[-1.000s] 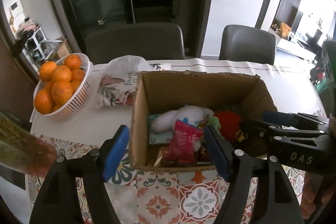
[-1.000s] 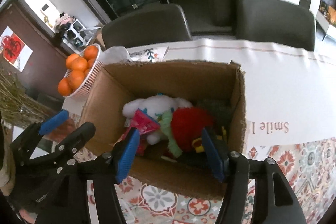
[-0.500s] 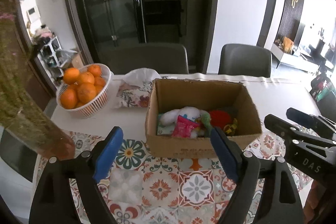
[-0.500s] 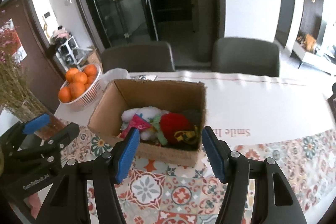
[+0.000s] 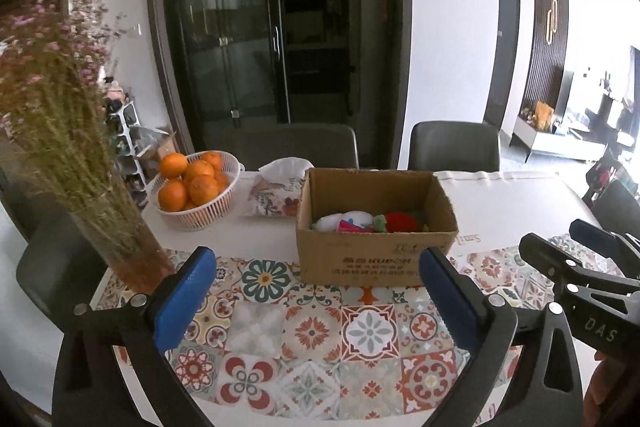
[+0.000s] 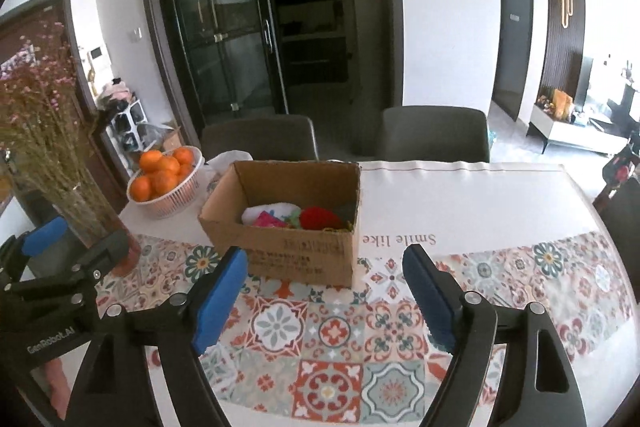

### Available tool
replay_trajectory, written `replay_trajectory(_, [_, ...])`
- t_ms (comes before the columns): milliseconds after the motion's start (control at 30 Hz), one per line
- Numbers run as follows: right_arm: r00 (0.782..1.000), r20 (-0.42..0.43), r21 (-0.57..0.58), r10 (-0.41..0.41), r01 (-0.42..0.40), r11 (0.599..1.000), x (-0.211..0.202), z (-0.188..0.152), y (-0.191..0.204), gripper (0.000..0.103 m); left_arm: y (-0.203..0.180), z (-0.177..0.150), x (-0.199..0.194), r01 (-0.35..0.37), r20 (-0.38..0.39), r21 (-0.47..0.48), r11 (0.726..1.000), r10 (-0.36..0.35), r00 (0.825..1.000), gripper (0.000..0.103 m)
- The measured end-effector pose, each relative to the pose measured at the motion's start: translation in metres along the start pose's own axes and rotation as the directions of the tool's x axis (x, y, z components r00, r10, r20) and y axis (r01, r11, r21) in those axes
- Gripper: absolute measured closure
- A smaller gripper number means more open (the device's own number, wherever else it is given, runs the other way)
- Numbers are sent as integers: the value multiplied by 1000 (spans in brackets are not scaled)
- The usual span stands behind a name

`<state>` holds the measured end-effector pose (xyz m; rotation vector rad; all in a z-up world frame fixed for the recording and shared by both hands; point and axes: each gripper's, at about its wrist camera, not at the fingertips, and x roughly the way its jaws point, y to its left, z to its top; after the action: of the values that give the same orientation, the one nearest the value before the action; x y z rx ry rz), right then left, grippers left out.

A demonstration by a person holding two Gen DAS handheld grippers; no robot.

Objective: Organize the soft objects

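Observation:
An open cardboard box (image 5: pixel 372 255) stands on the table and holds soft toys: a white plush (image 5: pixel 348 218), a pink one and a red one (image 5: pixel 400 221). It also shows in the right wrist view (image 6: pixel 296 251), with the red plush (image 6: pixel 320 218) inside. My left gripper (image 5: pixel 316 295) is open and empty, held back from the box over the patterned mat. My right gripper (image 6: pixel 324 295) is open and empty too, also back from the box. Each gripper shows at the edge of the other's view.
A white basket of oranges (image 5: pixel 196 187) and a floral tissue pack (image 5: pixel 276 195) sit left of the box. A vase of dried flowers (image 5: pixel 120 239) stands at the near left. Two grey chairs (image 5: pixel 454 147) stand behind the table. A patterned mat (image 5: pixel 320 331) covers the near side.
Both grippers have drawn back and up from the box, which now looks smaller and farther. Both stay open and empty. The vase has come into view.

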<state>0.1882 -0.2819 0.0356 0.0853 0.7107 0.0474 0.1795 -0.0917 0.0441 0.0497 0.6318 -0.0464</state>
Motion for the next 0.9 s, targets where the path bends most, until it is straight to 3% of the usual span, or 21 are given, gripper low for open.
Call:
replay_trajectory(300, [996,83,4,-42,41,999,-74,-29,14,22,11,-28,-60,45,39,5,999,-46,998,0])
replay_trajectory(900, [990,134,26,-48,45,999,-184,-106,45,20,23,-92,-179,66,110,67,996,-73,991,0])
